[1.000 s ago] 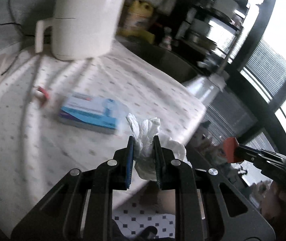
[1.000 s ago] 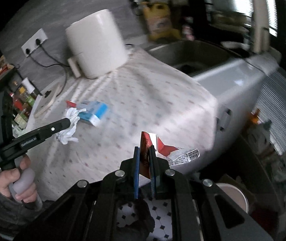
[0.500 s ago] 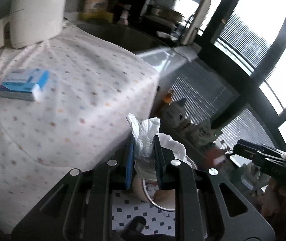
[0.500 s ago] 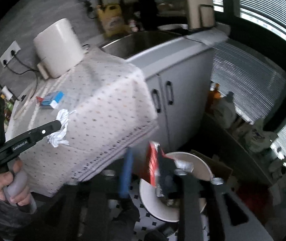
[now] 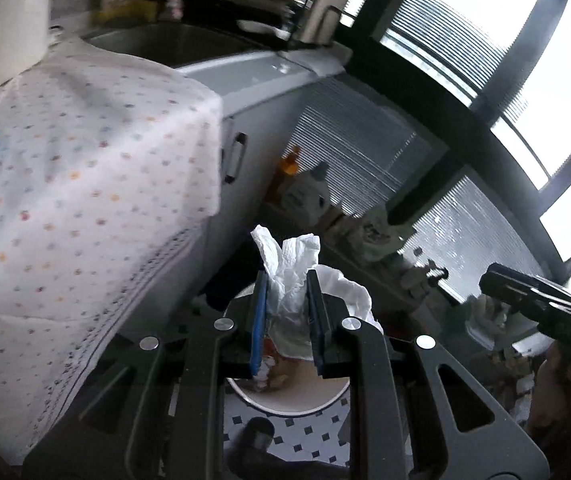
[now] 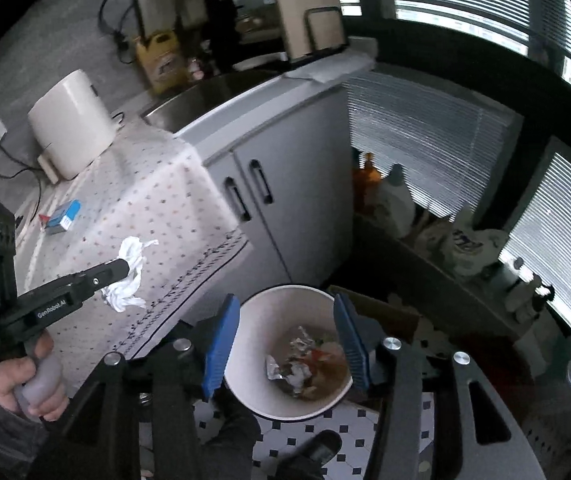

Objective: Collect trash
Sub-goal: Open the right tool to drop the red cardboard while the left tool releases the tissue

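One piece left in hand | left hand-held gripper [image 5: 285, 312] clenched on crumpled tissue [image 5: 291, 280] above white bin [image 6: 285, 354] | right hand-held gripper [image 6: 283, 344] opening, nothing between jaws | bin holds foil, maybe wrapper | blue box [image 6: 62, 216] on counter [image 6: 133, 200].

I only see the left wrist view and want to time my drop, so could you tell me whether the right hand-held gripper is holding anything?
Observer: No; the right hand-held gripper is opening, nothing between its pads.
Operator: What is under it?
Observer: The white bin, with crumpled foil at its bottom.
Operator: Where is my tissue from there?
Observer: Left of the bin, against the dotted tablecloth, in the left hand-held gripper.
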`<state>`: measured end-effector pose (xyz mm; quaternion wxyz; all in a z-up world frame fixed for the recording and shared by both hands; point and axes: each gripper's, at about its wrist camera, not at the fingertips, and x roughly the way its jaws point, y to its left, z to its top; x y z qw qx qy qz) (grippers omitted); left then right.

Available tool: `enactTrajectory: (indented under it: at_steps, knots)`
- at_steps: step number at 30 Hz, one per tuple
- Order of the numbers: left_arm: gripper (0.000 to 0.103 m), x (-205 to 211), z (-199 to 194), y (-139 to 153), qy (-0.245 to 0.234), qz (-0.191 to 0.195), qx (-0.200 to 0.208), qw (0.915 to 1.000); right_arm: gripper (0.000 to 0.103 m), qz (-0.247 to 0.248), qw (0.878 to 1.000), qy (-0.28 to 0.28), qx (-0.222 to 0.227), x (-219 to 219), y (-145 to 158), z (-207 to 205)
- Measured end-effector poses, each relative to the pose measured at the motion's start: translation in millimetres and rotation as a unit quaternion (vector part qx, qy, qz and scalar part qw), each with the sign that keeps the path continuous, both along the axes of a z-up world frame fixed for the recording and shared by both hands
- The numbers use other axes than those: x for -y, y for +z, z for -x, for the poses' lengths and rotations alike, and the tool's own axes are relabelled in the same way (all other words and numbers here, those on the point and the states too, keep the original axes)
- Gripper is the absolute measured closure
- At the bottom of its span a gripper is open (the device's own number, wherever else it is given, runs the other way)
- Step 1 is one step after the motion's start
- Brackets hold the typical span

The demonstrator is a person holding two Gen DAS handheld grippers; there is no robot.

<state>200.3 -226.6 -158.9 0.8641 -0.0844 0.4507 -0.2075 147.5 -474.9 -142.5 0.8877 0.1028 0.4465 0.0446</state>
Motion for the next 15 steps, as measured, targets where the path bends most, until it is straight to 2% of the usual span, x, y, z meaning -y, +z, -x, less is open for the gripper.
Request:
enactTrajectory:
  at_steps: [4,6,8,11,15]
  knots:
    - [0.081,21,-5,-4,-0.021,-0.005,-0.005,0.9997,0.054,-0.001,1.000,-0.017,0.002,15,-1,8]
    - [0.071,29,-9,-4,-0.030,0.000,-0.009,0.9995,0.054,-0.001,1.000,-0.026,0.001,20,-1,11]
    - [0.055,33,-11,-1,-0.037,0.011,-0.006,0.9992,0.054,-0.002,0.999,-0.033,0.000,25,-2,14]
    - [0.040,35,-12,7,-0.044,0.020,0.002,0.9988,0.054,-0.006,0.999,-0.043,0.001,31,-2,16]
    - [0.037,32,-14,14,-0.039,0.011,0.011,0.9991,0.054,-0.014,0.999,-0.045,0.004,28,-2,13]
